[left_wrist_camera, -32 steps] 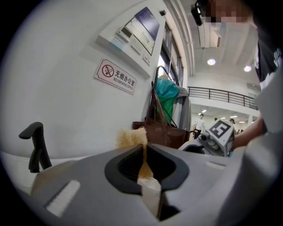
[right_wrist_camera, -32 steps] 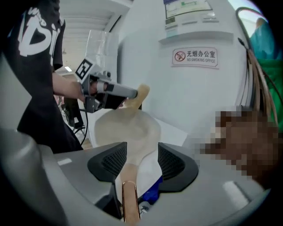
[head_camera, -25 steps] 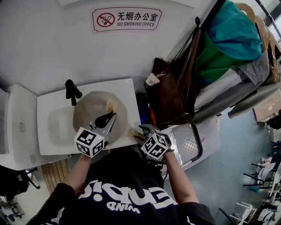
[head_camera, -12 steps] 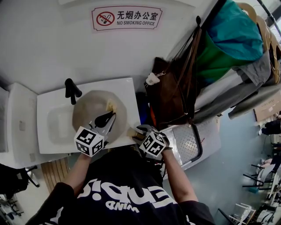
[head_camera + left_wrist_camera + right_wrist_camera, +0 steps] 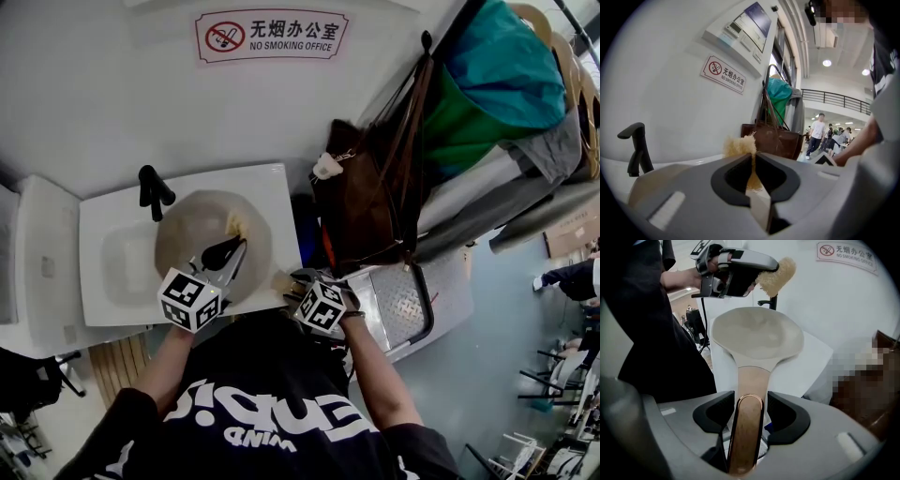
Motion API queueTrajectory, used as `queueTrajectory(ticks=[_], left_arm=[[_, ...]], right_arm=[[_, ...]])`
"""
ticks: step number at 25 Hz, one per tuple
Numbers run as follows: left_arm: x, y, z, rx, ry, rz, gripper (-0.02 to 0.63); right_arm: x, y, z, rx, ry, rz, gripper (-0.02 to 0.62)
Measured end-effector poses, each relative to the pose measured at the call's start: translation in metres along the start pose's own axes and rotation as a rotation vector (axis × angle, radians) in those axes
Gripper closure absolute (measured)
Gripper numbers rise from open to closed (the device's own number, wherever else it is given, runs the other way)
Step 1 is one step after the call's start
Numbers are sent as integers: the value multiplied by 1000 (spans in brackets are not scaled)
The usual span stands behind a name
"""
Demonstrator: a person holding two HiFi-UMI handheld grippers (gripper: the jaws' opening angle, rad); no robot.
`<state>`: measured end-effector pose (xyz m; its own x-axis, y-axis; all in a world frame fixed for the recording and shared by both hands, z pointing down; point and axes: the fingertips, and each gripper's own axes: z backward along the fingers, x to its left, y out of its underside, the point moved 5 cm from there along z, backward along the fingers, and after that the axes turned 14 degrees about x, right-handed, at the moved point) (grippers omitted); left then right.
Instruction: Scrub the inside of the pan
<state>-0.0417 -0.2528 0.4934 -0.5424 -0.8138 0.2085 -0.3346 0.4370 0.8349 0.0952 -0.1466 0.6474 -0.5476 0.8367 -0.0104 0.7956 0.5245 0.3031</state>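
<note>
In the head view, one pan (image 5: 202, 239) is seen over one sink (image 5: 272, 202), with two grippers at it: left gripper (image 5: 236, 246) and right gripper (image 5: 292, 284). In the left gripper view, the jaws are pressed together on one scrubber (image 5: 739, 145). In the right gripper view, the jaws are clamped on the pan's one handle (image 5: 746, 437), and the scrubber is held above the pan's far rim.

Bright, even indoor light fills the room. Round ceiling lamps (image 5: 827, 63) glow at the upper right of the left gripper view. Shadows on the white wall (image 5: 112, 103) stay soft, without glare. Both gripper views bulge and blacken at the corners, and the nearest grey fingers (image 5: 684, 201) are blurred.
</note>
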Motion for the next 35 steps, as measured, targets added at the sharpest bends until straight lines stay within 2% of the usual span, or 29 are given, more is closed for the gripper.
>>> queueTrajectory(ticks=[8,16,20,25,30,35], left_arm=[[1,3,0,7,1,0,581],[6,5,-1,30,9,-9,581],[9,8,-4,59,26,-29,581],[4,18,-11,155,103,-145,581],[-4,35,-23,308,236,-274,581],[-12,55,-46,426,327,-333,581]], right_arm=[[-3,-1,-5,57,-8,32,395],[-7,-2,-3,81,-31,-9,417],[-15,-6,8,114,-34,10,423],[-21,-5,21,152,-35,30,423],[-20,-3,26,151,-47,20,423],[-19,-4,28,149,-57,13,423]])
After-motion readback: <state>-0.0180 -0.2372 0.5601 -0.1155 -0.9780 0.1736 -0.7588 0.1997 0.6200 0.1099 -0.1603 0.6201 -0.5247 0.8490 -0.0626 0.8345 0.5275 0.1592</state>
